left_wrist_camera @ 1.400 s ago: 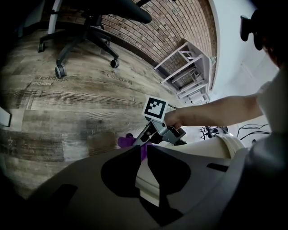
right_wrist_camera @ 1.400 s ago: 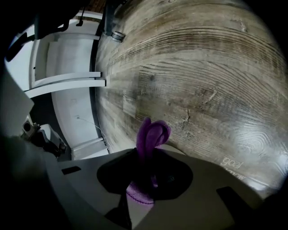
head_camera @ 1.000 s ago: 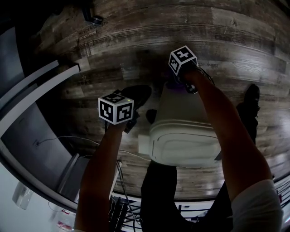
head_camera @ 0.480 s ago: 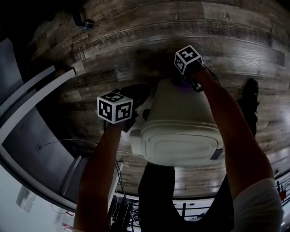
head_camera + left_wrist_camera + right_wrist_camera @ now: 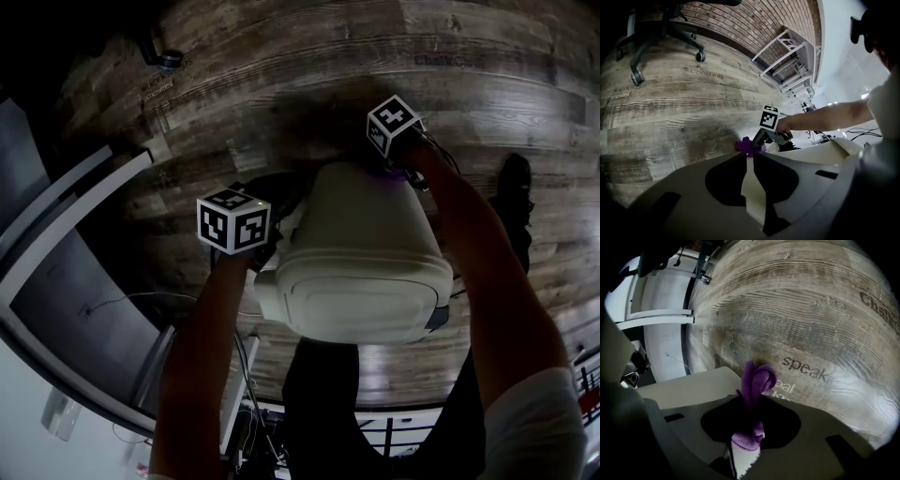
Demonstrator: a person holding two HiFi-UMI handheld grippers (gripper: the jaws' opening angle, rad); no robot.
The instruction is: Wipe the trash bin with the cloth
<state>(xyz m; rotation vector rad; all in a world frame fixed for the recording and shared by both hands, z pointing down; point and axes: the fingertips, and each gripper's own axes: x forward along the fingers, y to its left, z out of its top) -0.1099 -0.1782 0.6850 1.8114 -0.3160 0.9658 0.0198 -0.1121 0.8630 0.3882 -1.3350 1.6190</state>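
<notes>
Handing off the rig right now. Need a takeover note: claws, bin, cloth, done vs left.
Left claw: shut on a pale edge of the trash bin.
Right claw: shut on the purple cloth, at the bin's far end.
Bin looks tipped toward the person, over the wood floor.
Done: both grips set; how much is wiped cannot be told.
Left: probably rub the cloth over the bin's sides and lid.
</notes>
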